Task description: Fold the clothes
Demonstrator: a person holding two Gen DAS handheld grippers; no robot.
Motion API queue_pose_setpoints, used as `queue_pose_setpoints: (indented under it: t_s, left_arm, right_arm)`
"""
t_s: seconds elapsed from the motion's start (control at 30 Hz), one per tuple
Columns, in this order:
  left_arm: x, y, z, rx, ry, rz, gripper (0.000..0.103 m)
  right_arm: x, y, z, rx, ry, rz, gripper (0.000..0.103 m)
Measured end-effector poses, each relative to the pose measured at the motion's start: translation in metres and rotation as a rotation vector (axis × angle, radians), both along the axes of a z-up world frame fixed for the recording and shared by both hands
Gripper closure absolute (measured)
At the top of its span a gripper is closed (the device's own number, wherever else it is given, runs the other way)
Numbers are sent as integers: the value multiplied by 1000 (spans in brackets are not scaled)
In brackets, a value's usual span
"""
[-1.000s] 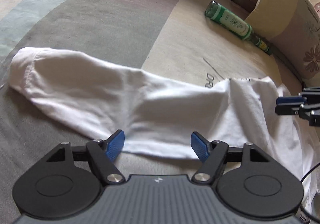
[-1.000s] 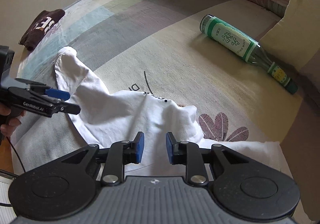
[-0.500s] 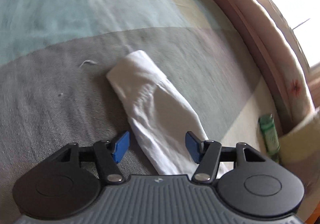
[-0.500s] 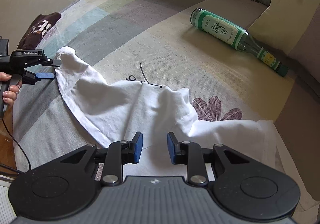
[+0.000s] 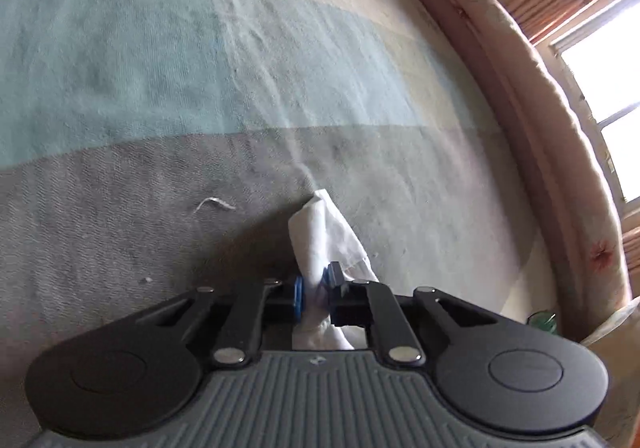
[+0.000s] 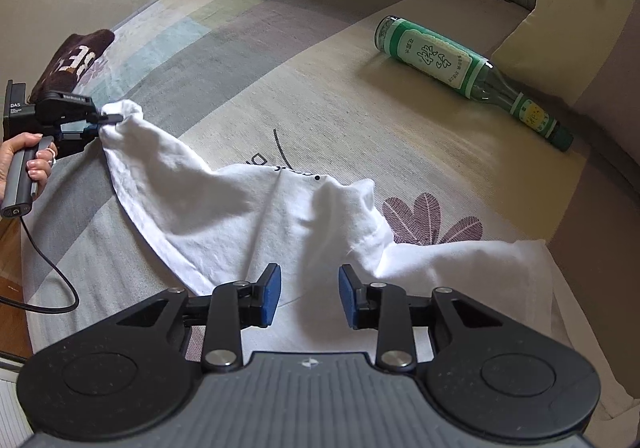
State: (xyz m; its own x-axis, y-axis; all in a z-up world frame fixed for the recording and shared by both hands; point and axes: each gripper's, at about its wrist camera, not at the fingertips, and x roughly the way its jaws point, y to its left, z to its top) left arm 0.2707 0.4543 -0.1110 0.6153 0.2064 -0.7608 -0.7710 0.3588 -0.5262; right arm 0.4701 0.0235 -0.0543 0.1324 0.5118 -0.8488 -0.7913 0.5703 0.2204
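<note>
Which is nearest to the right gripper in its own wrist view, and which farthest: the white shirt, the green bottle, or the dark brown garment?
From the right gripper, its jaws opening with nothing pinched:
1. White shirt, spread right under the jaws.
2. Green bottle, lying on its side, far right on the bed.
3. Dark brown garment, far left at the bed's edge. Bottle and garment are too close to call.

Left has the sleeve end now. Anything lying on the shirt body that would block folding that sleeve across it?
Nothing visible does. The left gripper is closing on the sleeve; the shirt body is bare. The right gripper hovers over it, jaws opening. The green bottle lies well clear.
</note>
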Motion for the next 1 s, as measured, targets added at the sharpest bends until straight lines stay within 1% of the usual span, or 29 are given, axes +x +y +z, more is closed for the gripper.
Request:
queue_pose_setpoints:
  t_s: [0.13,0.17,0.27,0.33,0.37,0.4,0.5,0.6,0.63,0.67,0.7,0.8,0.83,0.93,1.0]
  left_arm:
    - [-8,-11,28,110,135,-45,94]
    - [-16,-12,30,108,166,-32,94]
    - [-36,-6,26,78,213,-16,92]
    - [-43,-5,18,68,272,-18,86]
    - [-43,-5,18,76,282,-20,86]
    - [-42,-6,19,92,294,-24,84]
    - [-33,-12,33,186,340,-49,84]
    - [-24,-11,47,219,350,-67,80]
    - [-23,-10,53,237,365,-75,81]
    - [-21,-9,58,254,381,-73,80]
    - [-19,-7,62,268,399,-69,75]
    - [-16,-7,74,332,482,-53,77]
    - [-14,-10,77,352,501,-65,77]
    - [12,-33,83,385,467,-224,75]
    - [40,-58,78,356,408,-352,75]
  right_arm:
    - [1,2,4,7,-7,5,66]
    - [1,2,4,7,-8,3,66]
    - [3,3,2,4,2,-1,66]
    - [3,3,1,3,8,-1,66]
    - [2,4,2,2,7,2,66]
    - [2,5,2,1,7,6,66]
    - [0,6,4,0,1,21,65]
    - [0,4,5,2,-2,25,63]
    - [1,3,6,4,-1,20,60]
    - [2,2,6,6,0,13,60]
    - [3,1,7,9,1,7,59]
    - [5,-4,7,10,-1,-11,58]
    - [7,-6,6,6,-9,-17,58]
    - [19,-10,5,-11,-49,-40,58]
    - [31,-12,6,-21,-81,-59,58]
